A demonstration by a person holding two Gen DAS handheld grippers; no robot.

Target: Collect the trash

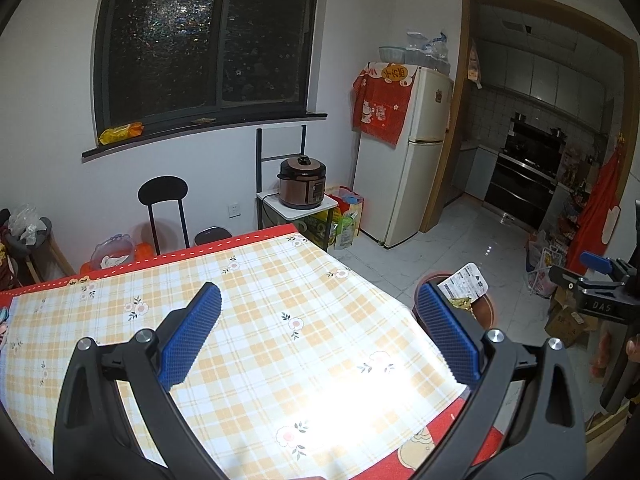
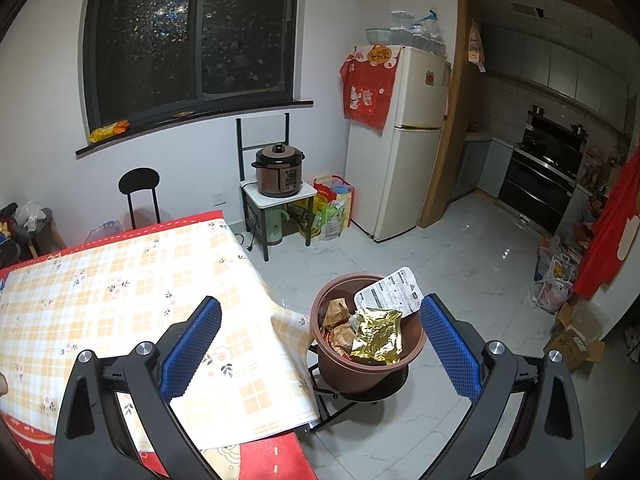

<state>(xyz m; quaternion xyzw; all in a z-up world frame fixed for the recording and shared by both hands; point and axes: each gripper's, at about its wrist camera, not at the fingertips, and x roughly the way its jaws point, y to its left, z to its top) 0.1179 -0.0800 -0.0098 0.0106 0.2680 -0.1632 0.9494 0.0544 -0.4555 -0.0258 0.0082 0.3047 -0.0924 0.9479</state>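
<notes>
A brown round bin (image 2: 366, 364) stands on a black stool beside the table's right edge. In it lie a gold foil wrapper (image 2: 378, 338), a white printed packet (image 2: 394, 292) and brown crumpled wrappers (image 2: 338, 320). My right gripper (image 2: 320, 344) hovers open over the table edge and bin, nothing between its blue pads (image 2: 450, 348). My left gripper (image 1: 320, 340) is open above the checked tablecloth (image 1: 260, 320), holding nothing. From the left wrist view only the bin's rim (image 1: 486, 312) and the white packet (image 1: 464, 282) peek out behind the right finger.
The table (image 2: 120, 292) has a yellow checked cloth over red. Black chairs (image 1: 164, 208), a pressure cooker (image 2: 280, 176) on a small stand, bags, a fridge (image 2: 404, 144) and a kitchen doorway lie beyond. Boxes (image 2: 576, 340) sit on the white tile floor at right.
</notes>
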